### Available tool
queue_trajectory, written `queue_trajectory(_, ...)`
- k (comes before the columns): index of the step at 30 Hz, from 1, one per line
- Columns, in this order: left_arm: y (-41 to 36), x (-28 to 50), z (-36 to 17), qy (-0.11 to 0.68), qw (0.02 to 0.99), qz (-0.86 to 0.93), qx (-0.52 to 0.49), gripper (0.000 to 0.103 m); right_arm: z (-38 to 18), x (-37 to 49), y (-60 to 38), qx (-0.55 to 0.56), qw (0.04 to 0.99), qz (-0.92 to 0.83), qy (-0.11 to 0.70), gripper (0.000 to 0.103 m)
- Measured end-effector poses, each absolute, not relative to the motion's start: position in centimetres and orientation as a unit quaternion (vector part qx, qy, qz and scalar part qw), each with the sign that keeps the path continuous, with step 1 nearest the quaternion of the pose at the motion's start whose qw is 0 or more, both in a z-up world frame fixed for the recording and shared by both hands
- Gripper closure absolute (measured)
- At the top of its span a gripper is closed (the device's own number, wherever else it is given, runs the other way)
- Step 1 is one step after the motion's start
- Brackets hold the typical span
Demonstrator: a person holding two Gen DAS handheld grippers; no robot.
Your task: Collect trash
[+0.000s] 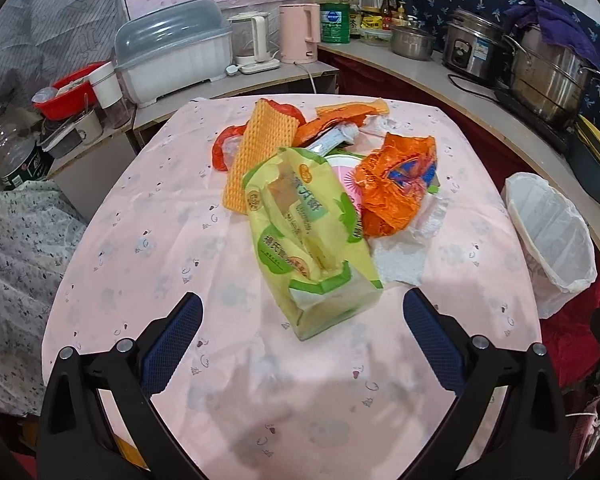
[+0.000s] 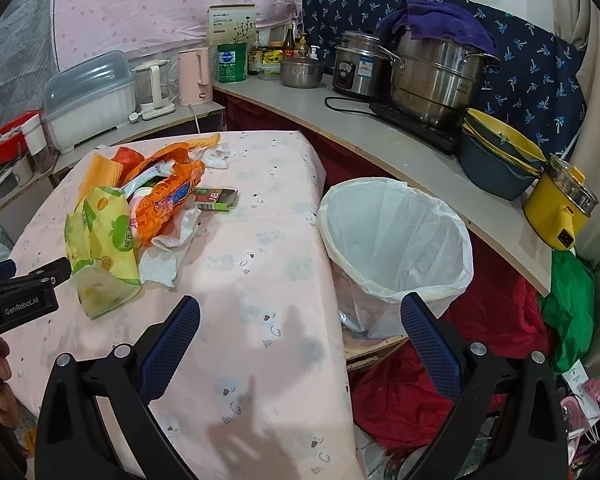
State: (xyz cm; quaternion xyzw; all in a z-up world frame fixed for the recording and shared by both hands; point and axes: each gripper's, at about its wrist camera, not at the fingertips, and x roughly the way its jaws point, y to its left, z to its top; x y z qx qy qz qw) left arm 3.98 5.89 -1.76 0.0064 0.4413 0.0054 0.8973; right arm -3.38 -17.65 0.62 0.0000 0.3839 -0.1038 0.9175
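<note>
A heap of trash lies on the pink tablecloth (image 1: 148,264): a yellow-green snack bag (image 1: 308,240), an orange wrapper (image 1: 396,188), an orange waffle-textured sheet (image 1: 256,148), white tissue (image 1: 404,256), a toothpaste tube (image 1: 332,140). My left gripper (image 1: 302,312) is open, its blue pads either side of the snack bag's near end, not touching it. My right gripper (image 2: 300,320) is open and empty, over the table edge beside the white-lined bin (image 2: 396,240). The snack bag (image 2: 100,244) and a small dark box (image 2: 216,198) show in the right wrist view.
The bin (image 1: 548,240) stands just off the table's right edge. Behind it runs a curved counter (image 2: 380,136) with steel pots, a rice cooker, stacked bowls (image 2: 500,160) and a yellow pot. Kettles and a dish box (image 1: 172,56) sit beyond the table. Red cloth lies below.
</note>
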Motion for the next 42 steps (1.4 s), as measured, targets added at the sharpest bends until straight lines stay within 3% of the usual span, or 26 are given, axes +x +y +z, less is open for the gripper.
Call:
queue_trajectory(19, 8.1, 11.7, -5.6, 0.494, 0.867, -0.02, -0.06, 0.009, -1.6, 5.3, -14.3, 0.016, 0.917, -0.052, 0.396, 0.007)
queue_trajectory(22, 7.7, 12.6, -6.6, 0.505, 0.861, -0.032, -0.056, 0.022, -1.7, 7.1, -13.8, 0.032, 0.917, -0.037, 0.396, 0.007)
queue_trajectory(24, 7.7, 13.2, -7.5, 0.52, 0.851, -0.041, -0.063, 0.04, -1.8, 8.4, -13.4, 0.042, 0.916, -0.028, 0.397, 0.007)
queue_trajectory(26, 8.1, 13.4, -8.1, 0.528, 0.845, -0.045, -0.073, 0.051, -1.9, 9.8, -13.1, 0.051, 0.916, -0.018, 0.398, 0.008)
queue_trajectory(28, 8.2, 13.5, -8.4, 0.53, 0.843, -0.049, -0.075, 0.07, -2.3, 11.1, -12.7, 0.057, 0.914, -0.01, 0.401, 0.014)
queue_trajectory(34, 8.5, 13.2, -8.1, 0.524, 0.847, -0.058, -0.068, 0.092, -4.2, 15.1, -11.4, 0.075, 0.903, 0.016, 0.424, 0.033)
queue_trajectory(38, 8.5, 13.1, -7.8, 0.52, 0.849, -0.064, -0.065, 0.095, -5.7, 17.2, -10.6, 0.079, 0.896, 0.022, 0.437, 0.044)
queue_trajectory(42, 8.5, 12.9, -7.3, 0.513, 0.853, -0.067, -0.062, 0.095, -6.9, 18.2, -10.2, 0.09, 0.887, 0.033, 0.451, 0.075)
